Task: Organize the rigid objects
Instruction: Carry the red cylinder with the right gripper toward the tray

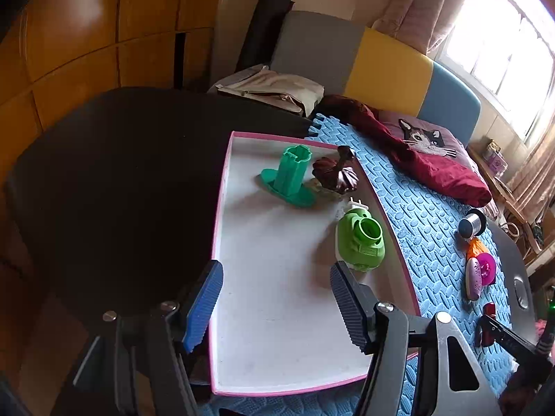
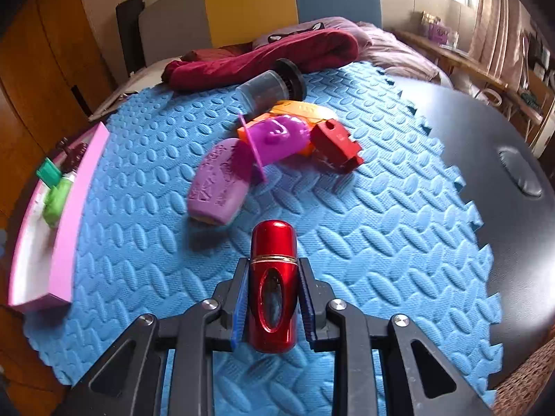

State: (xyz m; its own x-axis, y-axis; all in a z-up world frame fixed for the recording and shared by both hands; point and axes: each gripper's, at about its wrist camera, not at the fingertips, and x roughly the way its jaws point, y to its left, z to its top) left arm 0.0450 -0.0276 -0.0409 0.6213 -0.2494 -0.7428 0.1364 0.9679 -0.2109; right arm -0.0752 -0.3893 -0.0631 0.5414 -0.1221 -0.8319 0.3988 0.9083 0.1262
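Observation:
My right gripper (image 2: 274,298) is shut on a shiny red capsule-shaped bottle (image 2: 274,277), held just above the blue foam mat (image 2: 381,208). Beyond it lie a lilac case (image 2: 218,183), a magenta shell (image 2: 277,138), an orange piece (image 2: 305,109), a red block (image 2: 336,145) and a dark cylinder (image 2: 270,86). My left gripper (image 1: 275,306) hangs open over the pink-rimmed white tray (image 1: 277,312), with nothing between its fingers. In the tray stand a teal holder (image 1: 291,176), a dark red ornament (image 1: 334,171) and a light green plug-in device (image 1: 360,241).
The mat lies on a black round table (image 1: 121,180). A dark red cloth (image 1: 426,166) and a cat-print pillow (image 1: 423,138) sit on the bed behind. The right gripper with its red bottle (image 1: 489,322) shows at the left wrist view's right edge. A wooden wardrobe (image 1: 86,34) is at the left.

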